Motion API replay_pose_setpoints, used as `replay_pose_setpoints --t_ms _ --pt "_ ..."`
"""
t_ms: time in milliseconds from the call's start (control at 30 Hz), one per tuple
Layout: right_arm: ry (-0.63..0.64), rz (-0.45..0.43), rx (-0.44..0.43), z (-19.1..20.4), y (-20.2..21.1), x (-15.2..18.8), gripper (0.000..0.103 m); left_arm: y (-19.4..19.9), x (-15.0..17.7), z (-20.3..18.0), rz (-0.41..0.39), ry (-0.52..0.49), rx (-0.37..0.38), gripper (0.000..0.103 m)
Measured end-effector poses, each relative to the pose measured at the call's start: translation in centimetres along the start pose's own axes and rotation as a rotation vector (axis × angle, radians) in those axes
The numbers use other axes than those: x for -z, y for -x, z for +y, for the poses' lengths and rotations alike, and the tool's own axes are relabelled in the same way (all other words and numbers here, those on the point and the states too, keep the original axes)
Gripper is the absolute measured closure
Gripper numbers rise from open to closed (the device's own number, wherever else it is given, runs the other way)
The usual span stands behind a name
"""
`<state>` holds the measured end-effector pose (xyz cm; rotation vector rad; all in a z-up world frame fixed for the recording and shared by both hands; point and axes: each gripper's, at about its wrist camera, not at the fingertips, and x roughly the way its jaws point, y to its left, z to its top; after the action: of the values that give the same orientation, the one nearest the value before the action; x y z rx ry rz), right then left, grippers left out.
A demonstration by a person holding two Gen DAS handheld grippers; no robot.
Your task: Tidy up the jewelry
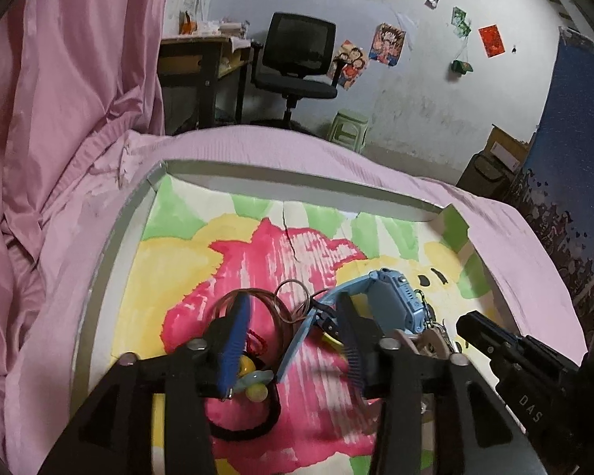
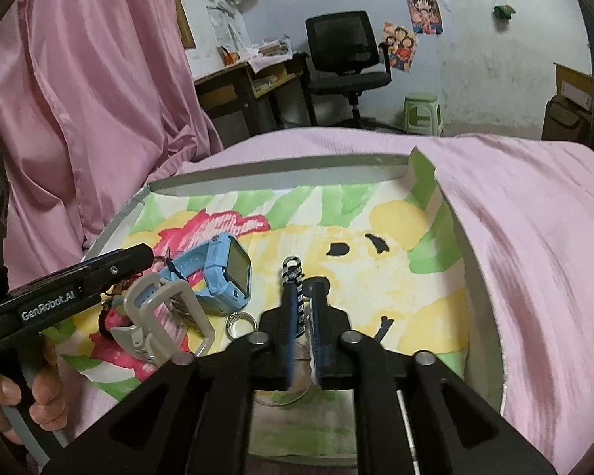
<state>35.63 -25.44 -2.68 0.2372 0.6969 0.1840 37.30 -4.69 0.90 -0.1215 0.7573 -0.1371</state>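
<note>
A shallow grey-rimmed box (image 1: 111, 245) lined with a pink, yellow and green painted sheet lies on pink bedding. My left gripper (image 1: 293, 304) stands open low over it. Between its blue pads lie thin copper bangles (image 1: 275, 304) and the strap of a light-blue smartwatch (image 1: 392, 293). A black hair tie with a yellow and blue charm (image 1: 253, 386) lies under the left finger. In the right wrist view my right gripper (image 2: 301, 293) is shut on a black-and-white braided cord (image 2: 293, 273), which sticks out past the tips. A silver ring (image 2: 239, 322) lies between the blue smartwatch (image 2: 227, 273) and the right gripper.
A small black hairpin (image 2: 384, 326) lies on the sheet to the right. A hand (image 2: 39, 392) holds the left gripper's handle. Pink curtain (image 1: 71, 79) hangs at the left. Beyond the bed stand a desk (image 1: 194, 63), office chair (image 1: 297, 63) and green stool (image 1: 348, 126).
</note>
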Motion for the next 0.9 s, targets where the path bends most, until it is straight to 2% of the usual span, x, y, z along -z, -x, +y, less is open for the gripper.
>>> replay_pose_setpoints --t_ms 33,100,200,267,333,467,567,633,767,900 --pt "0.002 -0.011 0.003 0.0 0.3 0.0 0.081 0.3 0.0 0.0 -0.015 -0.004 -0.003 0.044" --pt "0.001 -0.029 0.000 -0.1 0.8 -0.1 0.073 1.0 0.1 -0.1 -0.051 -0.011 0.000 0.044" --pt "-0.003 -0.048 -0.006 -0.1 1.5 -0.2 0.072 1.6 0.1 -0.1 -0.071 -0.017 0.003 0.044" --pt "-0.002 -0.069 -0.012 -0.2 2.0 -0.2 0.067 2.1 0.3 -0.1 -0.092 -0.020 0.000 0.042" --pt "0.001 -0.099 -0.010 -0.1 2.8 -0.1 0.055 2.8 0.4 0.1 -0.119 -0.018 0.002 0.034" --pt "0.001 -0.159 -0.009 0.0 4.3 -0.1 0.043 4.2 0.9 0.4 -0.175 -0.008 0.007 0.025" --pt "0.003 -0.197 -0.008 0.1 5.4 0.0 0.031 5.2 1.3 0.5 -0.215 -0.010 0.005 0.017" --pt "0.009 -0.221 -0.009 0.2 6.1 0.1 0.019 6.2 1.8 0.7 -0.246 -0.013 0.001 0.009" --pt "0.023 -0.266 -0.010 0.6 7.9 0.5 0.012 8.0 2.8 0.9 -0.302 -0.008 0.001 0.001" --pt "0.039 -0.300 -0.015 1.1 10.0 1.0 0.006 10.1 4.1 1.4 -0.350 0.007 0.019 0.000"
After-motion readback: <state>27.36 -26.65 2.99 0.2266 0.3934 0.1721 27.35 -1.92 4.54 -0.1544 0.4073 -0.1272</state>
